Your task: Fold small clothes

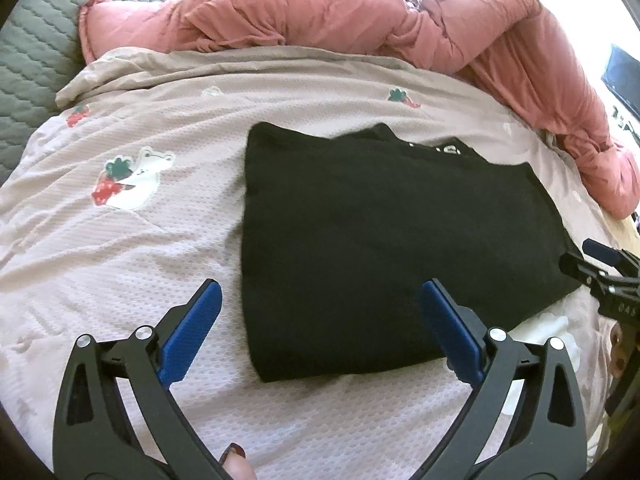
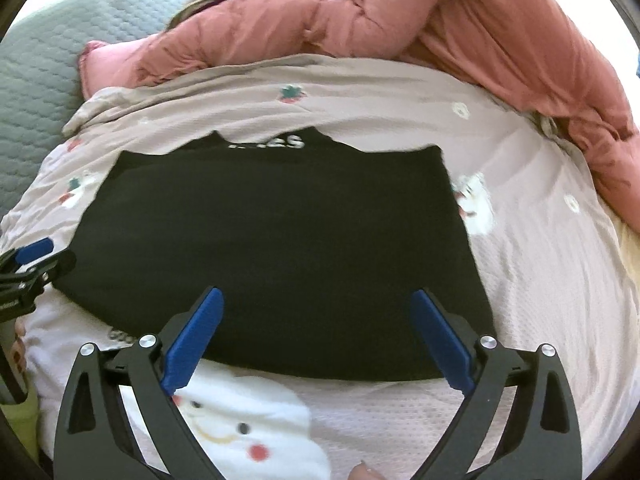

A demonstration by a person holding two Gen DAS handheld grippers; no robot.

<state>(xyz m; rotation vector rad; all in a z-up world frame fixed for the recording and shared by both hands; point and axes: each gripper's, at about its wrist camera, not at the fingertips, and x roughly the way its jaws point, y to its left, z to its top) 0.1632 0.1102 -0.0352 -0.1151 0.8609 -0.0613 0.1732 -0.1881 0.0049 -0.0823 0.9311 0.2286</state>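
**Folded black garment lies flat, both sets of fingers wide and empty**

A black knit garment [image 1: 384, 240], folded into a rough rectangle, lies flat on a pale pink-beige bedspread printed with strawberries and white bears [image 1: 120, 240]. Its surface is smooth, its edges fairly straight; white lettering shows at the collar on the far edge.

The left gripper [image 1: 320, 328] hangs over the garment's near left corner, blue-padded fingers [image 1: 200, 320] spread wide, nothing between them. The right gripper [image 2: 316, 332] hangs over the near edge, fingers likewise wide apart and clear of the cloth.

The left wrist view alone shows a painted fingernail at the bottom edge and a dark object at the far right. The right wrist view alone shows a large white bear face print [image 2: 244, 428] in front of the garment, and the collar lettering more plainly. Both show a bunched salmon-pink quilt [image 1: 440, 20] behind and a grey quilted cover [image 1: 32, 60] to the left.
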